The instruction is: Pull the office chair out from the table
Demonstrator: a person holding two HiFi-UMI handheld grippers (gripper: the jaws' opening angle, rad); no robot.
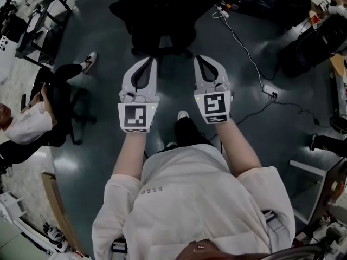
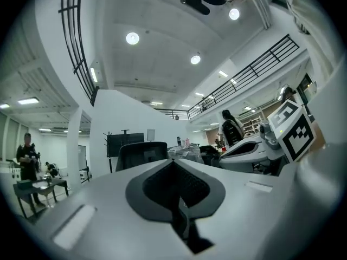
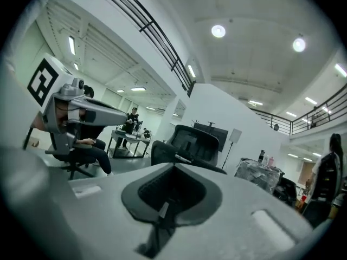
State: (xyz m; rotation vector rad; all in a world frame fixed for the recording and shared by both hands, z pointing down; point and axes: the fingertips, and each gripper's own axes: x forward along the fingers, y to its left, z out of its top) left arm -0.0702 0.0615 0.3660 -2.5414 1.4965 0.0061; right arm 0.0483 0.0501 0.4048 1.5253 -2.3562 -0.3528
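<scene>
Left tool (image 1: 151, 62), right tool (image 1: 200, 59): pressed together, empty, side by side | office chair (image 1: 160, 20): straight ahead, untouched | nearer: about equal, probably left.

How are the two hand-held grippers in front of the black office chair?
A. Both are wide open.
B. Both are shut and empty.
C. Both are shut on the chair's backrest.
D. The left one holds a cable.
B: in each gripper view the jaws meet with nothing between them, and the left hand-held gripper and right hand-held gripper are apart from the office chair.
</scene>
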